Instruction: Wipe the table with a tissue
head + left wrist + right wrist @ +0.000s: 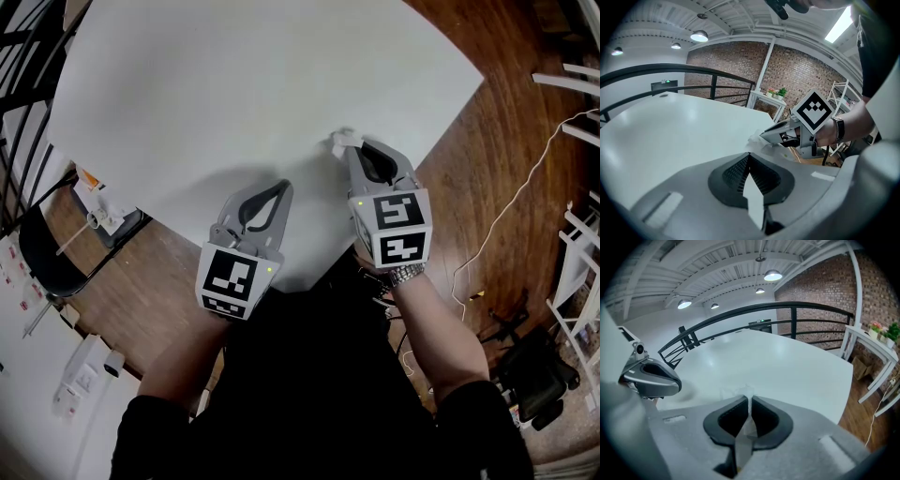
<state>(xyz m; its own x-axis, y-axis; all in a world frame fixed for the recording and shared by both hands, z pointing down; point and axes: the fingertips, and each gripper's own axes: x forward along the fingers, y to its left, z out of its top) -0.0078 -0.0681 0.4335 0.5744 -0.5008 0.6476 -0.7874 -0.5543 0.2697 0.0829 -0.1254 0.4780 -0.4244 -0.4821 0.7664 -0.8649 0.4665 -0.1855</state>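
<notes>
White tissue pinched in right gripper jaws on white table, left gripper jaws closed, empty, at table's near edge

Loft workspace — brick wall, railing

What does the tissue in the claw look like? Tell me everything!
The tissue is white, thin and crumpled, like soft paper. The right claw is shut on it, so a strip is pinched between the jaws and only a small wrinkled tuft pokes out past the tips. The tuft is down on the white table, near the edge closest to the person, and seems to touch the top.
</notes>
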